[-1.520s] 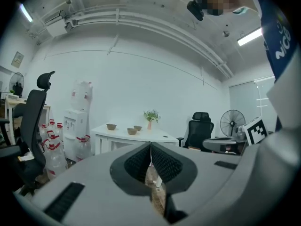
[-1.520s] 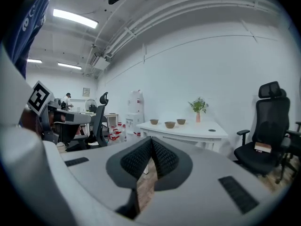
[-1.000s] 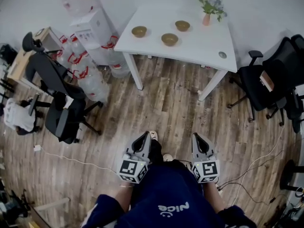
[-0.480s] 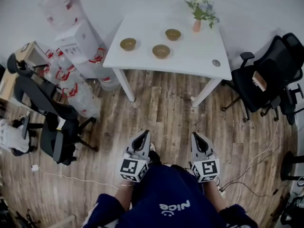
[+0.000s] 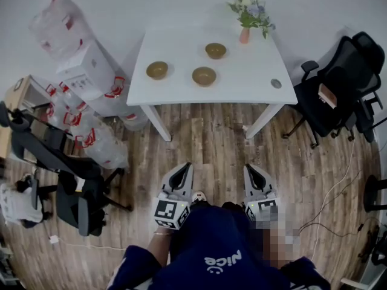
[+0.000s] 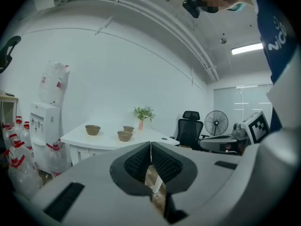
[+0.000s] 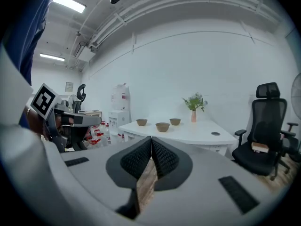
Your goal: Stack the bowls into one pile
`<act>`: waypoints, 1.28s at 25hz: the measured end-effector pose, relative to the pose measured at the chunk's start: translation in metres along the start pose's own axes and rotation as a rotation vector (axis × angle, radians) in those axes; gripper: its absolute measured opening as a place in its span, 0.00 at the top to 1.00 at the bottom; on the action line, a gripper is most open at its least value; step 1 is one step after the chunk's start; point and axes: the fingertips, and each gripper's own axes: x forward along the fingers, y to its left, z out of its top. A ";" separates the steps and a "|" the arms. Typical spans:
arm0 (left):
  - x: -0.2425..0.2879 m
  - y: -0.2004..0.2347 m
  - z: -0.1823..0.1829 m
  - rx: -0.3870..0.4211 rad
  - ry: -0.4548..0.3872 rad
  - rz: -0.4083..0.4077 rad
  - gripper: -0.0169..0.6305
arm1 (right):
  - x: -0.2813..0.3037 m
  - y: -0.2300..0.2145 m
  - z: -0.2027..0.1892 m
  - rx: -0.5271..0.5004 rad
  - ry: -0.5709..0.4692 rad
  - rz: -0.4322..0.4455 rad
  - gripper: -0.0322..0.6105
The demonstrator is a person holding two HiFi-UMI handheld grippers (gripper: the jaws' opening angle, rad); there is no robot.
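Three brown bowls stand apart on the white table (image 5: 242, 86): the left bowl (image 5: 157, 70), the middle bowl (image 5: 204, 75) and the far bowl (image 5: 216, 51). The same bowls show small in the left gripper view (image 6: 92, 130) and in the right gripper view (image 7: 162, 126). My left gripper (image 5: 185, 167) and right gripper (image 5: 249, 168) are held low over the wooden floor, well short of the table. Both are shut, tips touching, with nothing between them (image 6: 150, 145) (image 7: 151, 139).
A vase of flowers (image 5: 245, 34) and a small round disc (image 5: 276, 83) are on the table. Water bottles and a box (image 5: 91, 71) are stacked to its left. Black office chairs stand at right (image 5: 329, 95) and left (image 5: 72, 180). Cables (image 5: 329, 204) lie on the floor.
The table and bowls have drawn nearer and shifted toward the middle of the head view as the person walks forward. Both grippers stay shut and side by side.
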 end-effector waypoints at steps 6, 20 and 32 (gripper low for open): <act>0.013 0.029 0.009 0.011 0.011 -0.051 0.94 | 0.031 0.018 0.006 0.011 0.005 -0.012 0.91; 0.045 0.066 0.017 0.017 0.012 -0.011 0.94 | 0.091 -0.003 0.029 0.007 0.013 0.010 0.91; 0.125 0.097 0.021 0.023 0.065 0.143 0.94 | 0.194 -0.066 0.021 0.035 0.056 0.162 0.91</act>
